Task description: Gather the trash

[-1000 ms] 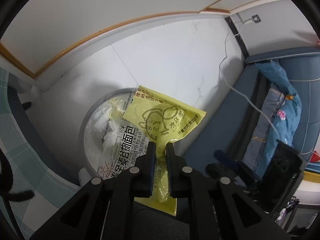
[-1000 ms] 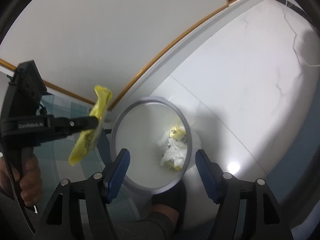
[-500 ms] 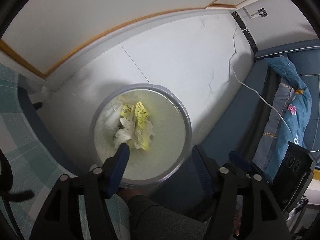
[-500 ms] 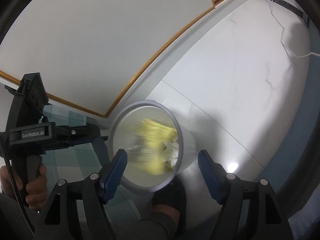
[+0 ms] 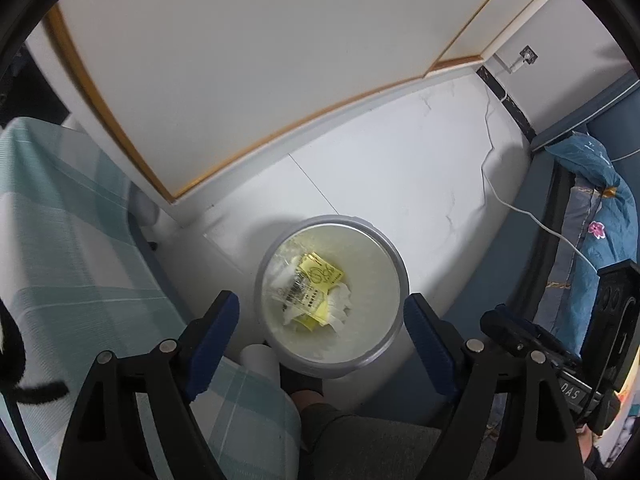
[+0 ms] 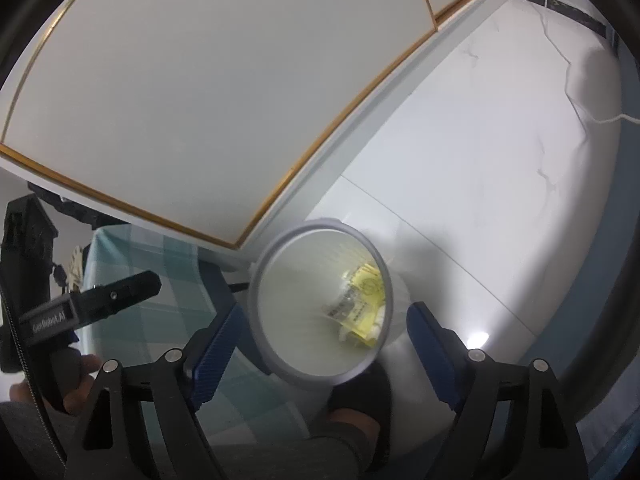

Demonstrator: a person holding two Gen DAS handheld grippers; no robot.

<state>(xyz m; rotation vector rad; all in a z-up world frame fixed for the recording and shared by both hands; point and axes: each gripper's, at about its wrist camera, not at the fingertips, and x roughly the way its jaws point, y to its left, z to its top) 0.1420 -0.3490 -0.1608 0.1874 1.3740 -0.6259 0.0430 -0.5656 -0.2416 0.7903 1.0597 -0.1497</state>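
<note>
Hovering above the round grey plastic trash bin (image 5: 394,280), the left gripper (image 5: 322,322) has jaws opening, nothing between them; the yellow printed plastic wrapper (image 5: 318,282) lies inside on white crumpled tissues (image 5: 340,308). Right gripper (image 6: 322,334) is also opening and empty, likely free for the next piece. Bin stands on the white floor (image 5: 400,184) beside the teal checked tablecloth (image 5: 60,240), within easy reach.

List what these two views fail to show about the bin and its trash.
- Left wrist view: print on the yellow snack wrapper is too small to read.
- Left wrist view: the round grey bin hides its own base.
- Right wrist view: the bin wall hides part of the white crumpled tissue.
</note>
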